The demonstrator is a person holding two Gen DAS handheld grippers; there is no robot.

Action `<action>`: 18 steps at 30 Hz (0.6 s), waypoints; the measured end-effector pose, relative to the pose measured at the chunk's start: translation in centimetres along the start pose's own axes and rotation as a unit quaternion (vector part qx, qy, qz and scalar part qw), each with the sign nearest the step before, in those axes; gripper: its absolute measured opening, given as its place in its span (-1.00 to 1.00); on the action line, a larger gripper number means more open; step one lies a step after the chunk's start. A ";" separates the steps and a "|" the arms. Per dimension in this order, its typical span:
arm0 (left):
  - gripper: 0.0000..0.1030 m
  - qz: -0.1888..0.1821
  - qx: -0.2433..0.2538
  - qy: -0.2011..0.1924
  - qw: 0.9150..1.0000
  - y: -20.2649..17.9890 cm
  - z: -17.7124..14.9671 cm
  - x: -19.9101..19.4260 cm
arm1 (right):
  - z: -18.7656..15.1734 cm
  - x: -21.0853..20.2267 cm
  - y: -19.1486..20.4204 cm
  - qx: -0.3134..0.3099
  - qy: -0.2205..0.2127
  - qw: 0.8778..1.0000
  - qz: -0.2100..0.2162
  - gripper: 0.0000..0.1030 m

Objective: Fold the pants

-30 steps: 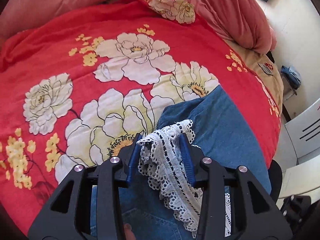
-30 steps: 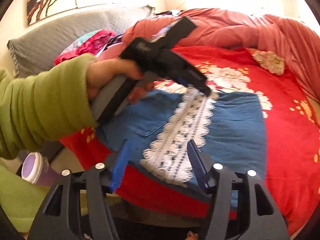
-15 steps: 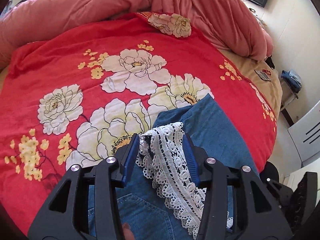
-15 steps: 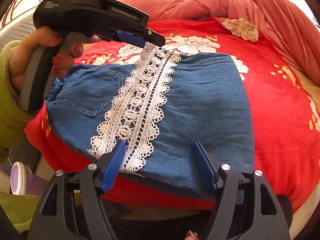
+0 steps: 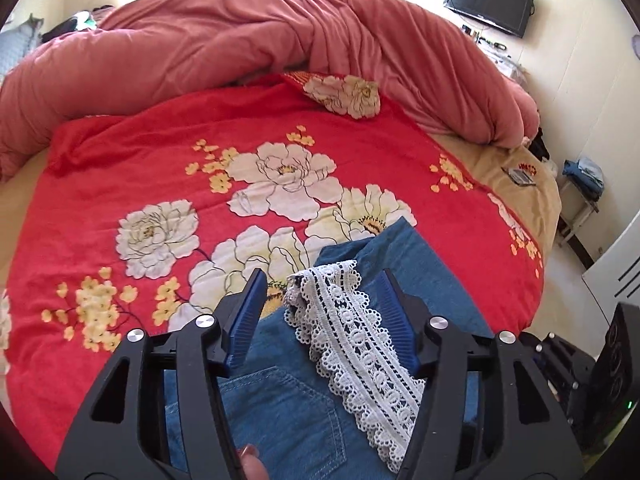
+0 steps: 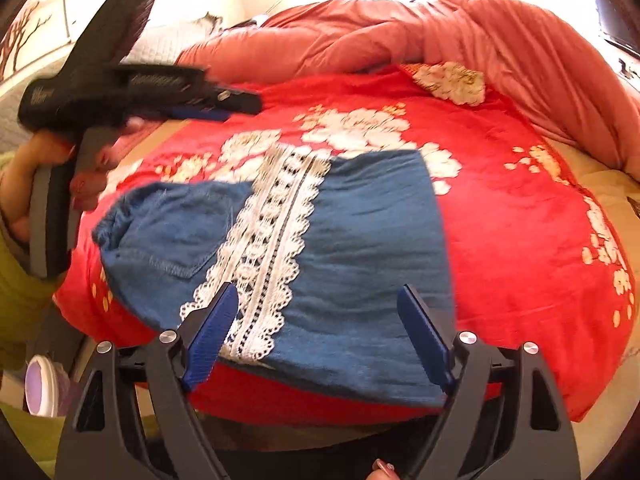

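Note:
The blue denim pants (image 6: 360,232) lie folded on the red floral blanket (image 6: 520,216), with a white lace strip (image 6: 272,232) running along them. They also show in the left wrist view (image 5: 280,412), with the lace (image 5: 360,344) between the fingers. My left gripper (image 5: 322,284) is open and above the lace end, not touching it. It appears in the right wrist view (image 6: 212,106), lifted clear of the pants at the left. My right gripper (image 6: 316,296) is open over the near edge of the pants.
A pink quilt (image 5: 248,40) is bunched along the far side of the bed. The bed's near edge (image 6: 320,404) is just below my right gripper. A television (image 5: 488,0) hangs on the far wall. A small stand (image 5: 580,196) is at the right.
My left gripper has opened, let go of the lace end, and lifted away to the left. The lace now lies flat on the pants. My right gripper has opened wider.

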State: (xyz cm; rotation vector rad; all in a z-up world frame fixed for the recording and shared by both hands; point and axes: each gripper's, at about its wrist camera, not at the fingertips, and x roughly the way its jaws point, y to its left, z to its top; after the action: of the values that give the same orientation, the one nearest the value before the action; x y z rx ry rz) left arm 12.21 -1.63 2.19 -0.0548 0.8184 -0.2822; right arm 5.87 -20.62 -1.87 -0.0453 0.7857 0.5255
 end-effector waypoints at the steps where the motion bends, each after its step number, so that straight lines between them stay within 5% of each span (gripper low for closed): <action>1: 0.04 0.000 -0.002 -0.002 1.000 0.1 -0.1 -0.4 | 0.2 -0.3 -0.2 0.004 -0.005 1.000 0.000 0.57; 8: 0.30 0.023 -0.002 -0.032 0.999 0.9 -0.9 -3.7 | 0.8 -1.3 0.6 -0.001 -0.023 1.000 0.009 0.68; 18: 0.43 0.066 -0.052 -0.046 0.995 6.1 -4.0 -7.7 | 1.6 -0.6 4.1 -0.038 -0.020 0.998 0.039 0.68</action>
State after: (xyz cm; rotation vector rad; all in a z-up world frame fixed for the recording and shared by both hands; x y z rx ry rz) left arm 5.70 6.56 3.99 -0.1108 0.7419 -0.1110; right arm 4.64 -16.90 0.31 -0.0738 0.7305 0.6275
